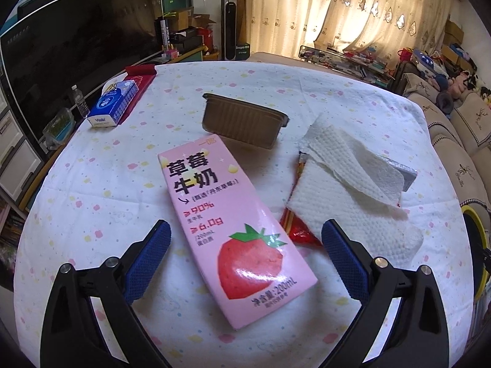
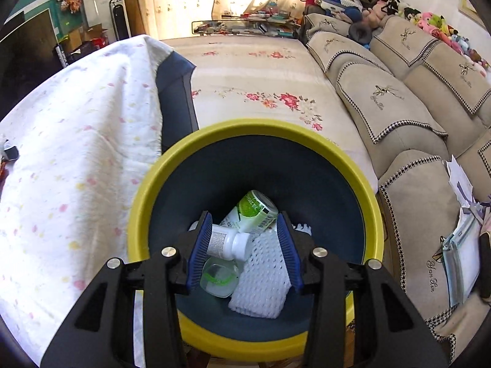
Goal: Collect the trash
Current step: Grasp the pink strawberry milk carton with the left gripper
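Hovering over the milk carton (image 1: 234, 230), the left gripper (image 1: 245, 242) has its jaws spread wide and holds nothing; its blue pads (image 1: 147, 260) stand on either side of the carton's lower half, apart from it. The carton lies flat on the tablecloth (image 1: 92, 184), its long axis running from the strawberry end nearest the gripper away and slightly leftward, so it sits roughly in line with the fingers and the jaws span its short width. My guess is that this arm is the one placed to take it.

Just right of the carton a red wrapper (image 1: 294, 227) pokes out from under a white paper towel (image 1: 343, 190), which hides most of it; a grey flat thing under the towel's far edge cannot be identified. Beyond the carton stands a brown tray (image 1: 242, 122), tilted, its inside out of sight. Farther left of the carton is a blue tissue pack (image 1: 113, 104).

The right gripper (image 2: 245, 242) hangs over the yellow-rimmed bin (image 2: 147, 178), jaws partly open and empty. Seen between them, down in the bin, are a white bottle (image 2: 227, 242), a green can (image 2: 257, 211) and white foam netting (image 2: 264, 279). The bin appears only as a sliver at the left view's right edge, well apart from the carton.
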The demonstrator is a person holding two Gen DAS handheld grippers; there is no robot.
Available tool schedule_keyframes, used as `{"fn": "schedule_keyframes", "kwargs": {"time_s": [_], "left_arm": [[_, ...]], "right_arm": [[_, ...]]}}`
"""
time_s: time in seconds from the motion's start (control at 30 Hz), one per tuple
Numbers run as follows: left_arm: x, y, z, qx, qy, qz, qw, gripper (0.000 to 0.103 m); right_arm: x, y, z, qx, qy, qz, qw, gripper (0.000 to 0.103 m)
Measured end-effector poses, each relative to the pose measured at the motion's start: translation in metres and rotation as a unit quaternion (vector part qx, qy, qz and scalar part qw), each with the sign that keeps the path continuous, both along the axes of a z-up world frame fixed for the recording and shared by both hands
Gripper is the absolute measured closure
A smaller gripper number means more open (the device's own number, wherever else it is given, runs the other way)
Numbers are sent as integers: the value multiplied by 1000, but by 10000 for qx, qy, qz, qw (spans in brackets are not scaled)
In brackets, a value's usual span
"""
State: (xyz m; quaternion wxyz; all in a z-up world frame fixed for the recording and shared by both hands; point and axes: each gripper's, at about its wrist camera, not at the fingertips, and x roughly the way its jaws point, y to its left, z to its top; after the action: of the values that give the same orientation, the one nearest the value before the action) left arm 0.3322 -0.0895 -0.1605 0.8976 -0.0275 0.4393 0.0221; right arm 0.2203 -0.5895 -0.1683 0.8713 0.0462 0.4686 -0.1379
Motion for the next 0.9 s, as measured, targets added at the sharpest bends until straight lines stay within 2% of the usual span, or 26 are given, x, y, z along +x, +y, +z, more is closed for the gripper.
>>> {"fn": "schedule_keyframes", "kwargs": {"time_s": [0.03, 0.17, 0.23, 0.33, 0.47, 0.67, 0.77, 0.9], "left_arm": [[2, 4, -1, -7, 40, 24, 10000, 17], [5, 19, -8, -119, 248, 75, 9996, 33], [7, 23, -8, -94, 269, 112, 9995, 33], [9, 27, -8, -126, 244, 68, 9996, 45], [3, 31, -7, -47, 216, -61, 9997, 52], [-30, 33, 5, 75, 88, -438, 9990, 52], [-55, 28, 23, 222, -128, -675, 9974, 52], [-84, 7, 53, 161, -374, -1150, 9925, 52]], "right_arm": [[0, 1, 1, 3, 2, 10, 10000, 61], [-2, 6, 2, 12, 12, 39, 10000, 61], [-2, 6, 1, 22, 24, 57, 10000, 61], [-3, 9, 0, 41, 30, 85, 10000, 61], [-5, 11, -1, 55, 35, 136, 9999, 61], [-8, 14, -2, 55, 37, 184, 9998, 61], [-8, 16, -2, 65, 28, 207, 9998, 61], [-11, 22, 2, 83, -33, 276, 9996, 61]]}}
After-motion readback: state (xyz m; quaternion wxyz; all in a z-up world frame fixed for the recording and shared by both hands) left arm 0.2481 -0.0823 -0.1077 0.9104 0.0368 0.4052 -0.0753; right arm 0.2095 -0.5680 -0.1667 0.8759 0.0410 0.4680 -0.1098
